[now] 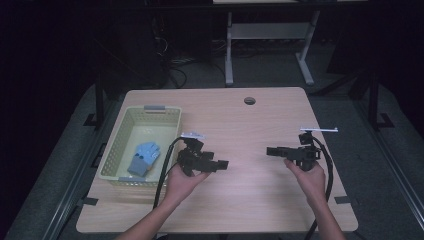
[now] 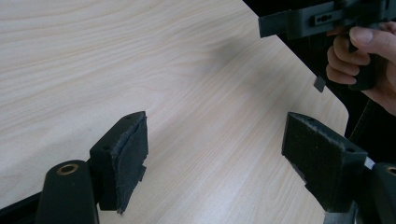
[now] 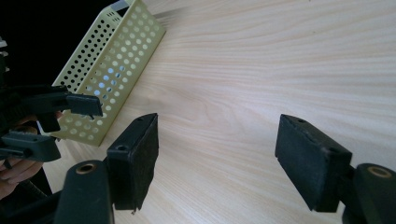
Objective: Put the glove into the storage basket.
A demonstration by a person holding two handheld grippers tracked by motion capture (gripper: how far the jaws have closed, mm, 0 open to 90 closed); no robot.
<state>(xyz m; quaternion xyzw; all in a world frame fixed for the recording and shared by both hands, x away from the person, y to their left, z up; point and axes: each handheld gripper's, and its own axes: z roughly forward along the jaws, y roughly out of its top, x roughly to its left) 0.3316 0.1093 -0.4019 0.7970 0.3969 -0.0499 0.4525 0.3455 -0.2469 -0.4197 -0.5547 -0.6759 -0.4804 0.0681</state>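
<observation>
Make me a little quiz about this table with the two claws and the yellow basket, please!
1. True or false: the blue glove lies inside the yellow basket.
2. What does the left claw have between its pads: A) the glove, B) nothing, C) a cup?
3. Which claw is closer to the basket?

Key
1. True. The glove rests on the basket's floor.
2. B. Its jaws stand wide apart over the bare wooden table.
3. The left claw; the right claw, also open and holding nothing, is out over the other side of the table.
</observation>
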